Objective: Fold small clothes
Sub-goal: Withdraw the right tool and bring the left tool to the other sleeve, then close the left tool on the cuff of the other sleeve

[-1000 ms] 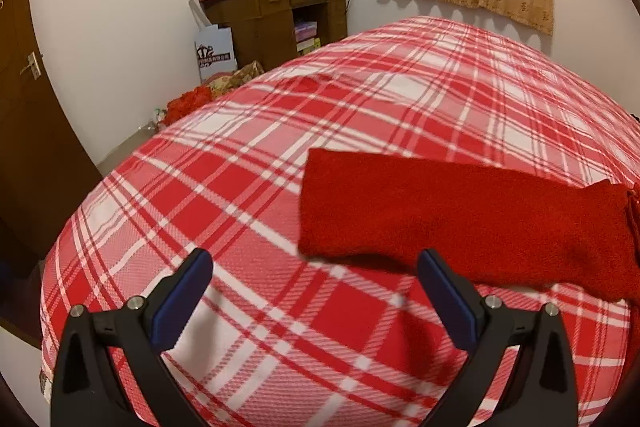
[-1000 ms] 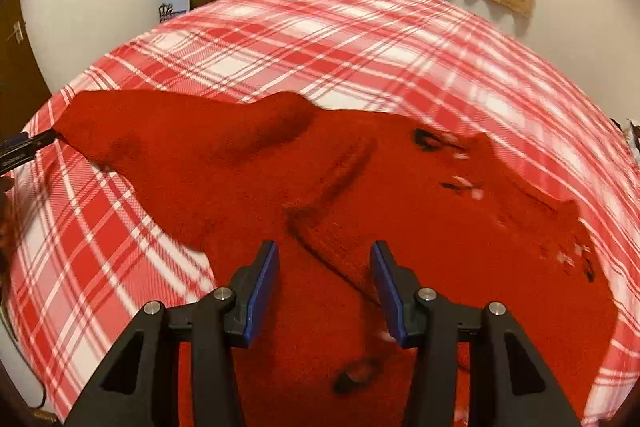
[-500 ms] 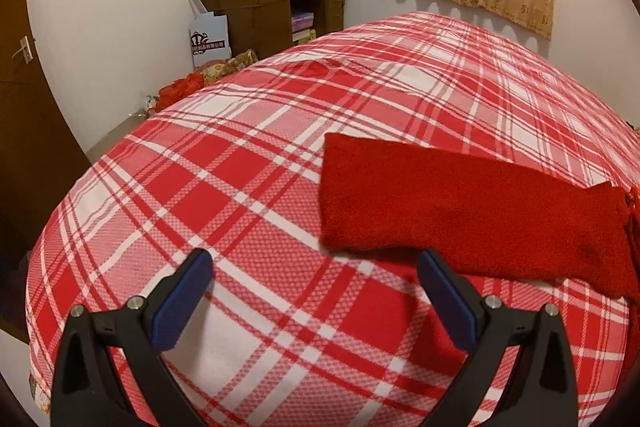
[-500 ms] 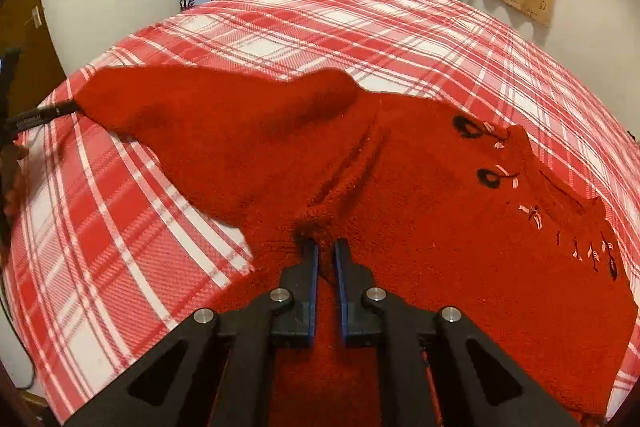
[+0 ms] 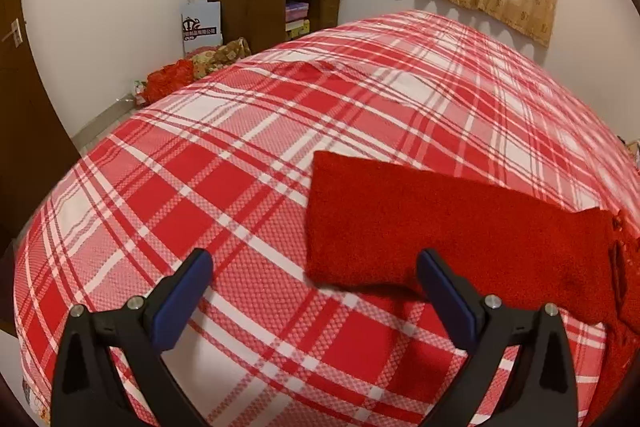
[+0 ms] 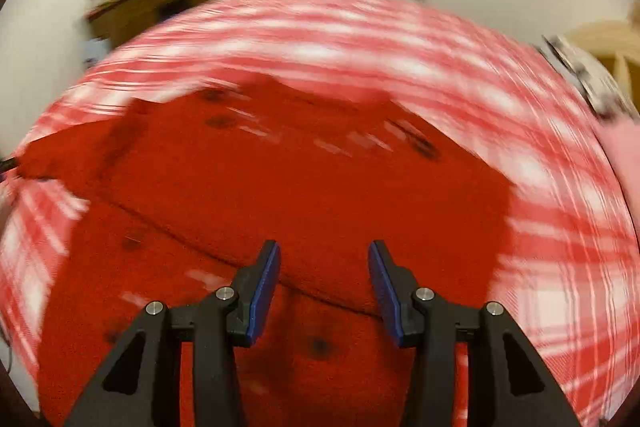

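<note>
Red knit sweater (image 6: pixel 304 187) lies flat on the plaid bed cover (image 5: pixel 240 187), one sleeve (image 5: pixel 440 227) stretched out to my left side. My right gripper (image 6: pixel 324 283) sits over the sweater body, jaws parted after just opening, nothing clamped between them, fabric only below. This view is blurred, so small details on the knit are hard to read. My left gripper (image 5: pixel 312 291) hangs with jaws spread wide and empty just short of the sleeve's cuff end; its right finger (image 5: pixel 444 291) overlaps the sleeve's near edge, contact unclear.

Step in hand, as I judge it: fold that sleeve across the body. To do it well I should pinch the cuff corner with the left, catching both knit layers, lift only a little so the body doesn't drag, and lay it over straight. Right should pin or smooth the body while that happens. Thick knit bunches easily, so go slow.
</note>
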Available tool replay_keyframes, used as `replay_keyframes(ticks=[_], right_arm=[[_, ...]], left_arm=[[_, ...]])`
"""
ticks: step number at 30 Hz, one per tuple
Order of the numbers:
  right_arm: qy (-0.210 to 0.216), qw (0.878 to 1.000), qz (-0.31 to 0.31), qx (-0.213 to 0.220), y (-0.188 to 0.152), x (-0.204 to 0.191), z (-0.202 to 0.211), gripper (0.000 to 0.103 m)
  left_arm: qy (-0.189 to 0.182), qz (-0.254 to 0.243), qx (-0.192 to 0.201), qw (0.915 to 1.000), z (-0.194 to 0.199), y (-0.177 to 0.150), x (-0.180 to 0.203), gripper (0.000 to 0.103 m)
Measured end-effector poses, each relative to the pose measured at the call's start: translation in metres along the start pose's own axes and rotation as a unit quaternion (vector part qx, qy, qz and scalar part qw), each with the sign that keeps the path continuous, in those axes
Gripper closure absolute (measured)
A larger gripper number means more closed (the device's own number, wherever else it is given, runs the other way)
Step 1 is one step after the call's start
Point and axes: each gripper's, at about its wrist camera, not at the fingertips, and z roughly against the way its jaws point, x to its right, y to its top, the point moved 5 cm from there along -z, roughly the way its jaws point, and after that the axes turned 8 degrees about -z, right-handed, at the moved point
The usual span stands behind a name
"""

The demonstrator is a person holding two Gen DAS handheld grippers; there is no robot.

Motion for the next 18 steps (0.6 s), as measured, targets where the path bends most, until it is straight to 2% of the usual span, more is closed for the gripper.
replay_keyframes(ticks=[2, 4, 7, 8, 9, 12, 13, 15, 18], right_arm=[[-0.023, 0.999, -0.016, -0.033, -0.014, 0.025, -0.013, 0.055], [0.012, 0.999, -0.037, -0.017, -0.022, 0.036, -0.006, 0.055], [0.005, 1.0, -0.022, -0.001, -0.032, 0.032, 0.003, 0.055], [-0.004, 1.0, -0.011, 0.008, -0.034, 0.027, 0.001, 0.051], [-0.008, 1.0, -0.004, 0.014, -0.036, 0.023, 0.0, 0.045], [-0.014, 0.999, -0.012, 0.031, -0.039, 0.023, -0.001, 0.037], [-0.015, 0.999, -0.013, 0.033, -0.039, 0.024, -0.002, 0.036], [-0.015, 0.999, -0.01, 0.039, -0.04, 0.023, -0.003, 0.035], [0.005, 0.999, -0.018, 0.042, -0.04, 0.026, -0.002, 0.03]], left_arm=[[-0.007, 0.015, -0.004, 0.9999, 0.0, 0.001, -0.006, 0.0], [-0.005, 0.026, -0.002, 0.9997, 0.001, 0.002, -0.012, 0.002], [-0.017, 0.042, 0.001, 0.999, 0.004, 0.003, -0.018, 0.004], [-0.019, 0.041, 0.0, 0.999, 0.004, 0.003, -0.016, 0.004], [-0.018, 0.039, 0.0, 0.9991, 0.002, 0.004, -0.014, 0.009], [-0.028, 0.028, -0.01, 0.9992, -0.006, 0.008, -0.001, 0.023], [-0.024, 0.023, -0.013, 0.9994, -0.009, 0.01, 0.003, 0.026], [-0.012, 0.009, -0.019, 0.9997, -0.017, 0.013, 0.011, 0.041], [-0.004, 0.01, -0.036, 0.9993, -0.03, 0.013, 0.014, 0.051]])
